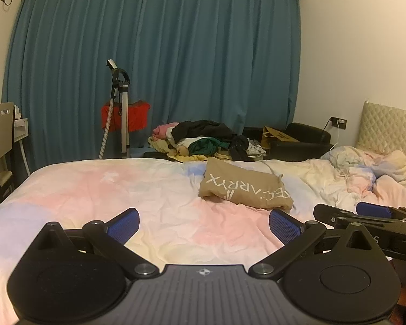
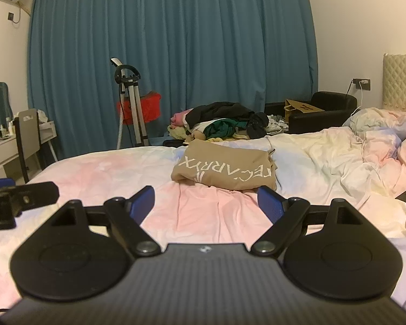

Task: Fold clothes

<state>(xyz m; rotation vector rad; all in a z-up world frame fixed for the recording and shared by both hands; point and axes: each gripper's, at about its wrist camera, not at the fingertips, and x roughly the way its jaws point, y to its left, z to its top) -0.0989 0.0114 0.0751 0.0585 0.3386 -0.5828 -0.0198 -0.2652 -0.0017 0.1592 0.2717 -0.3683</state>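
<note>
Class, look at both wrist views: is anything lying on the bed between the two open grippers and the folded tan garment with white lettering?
Nothing visible does. Only bare, wrinkled bedsheet lies between the right gripper and the tan garment; the same holds for the left gripper. The pile of clothes sits beyond the garment, not before it.

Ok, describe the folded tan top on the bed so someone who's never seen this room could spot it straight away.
Start at the bed with the pastel pink and cream cover. Near its far edge, in front of the heap of mixed clothes, lies the folded tan top. It is the only folded garment, and large white letters run across it.
</note>
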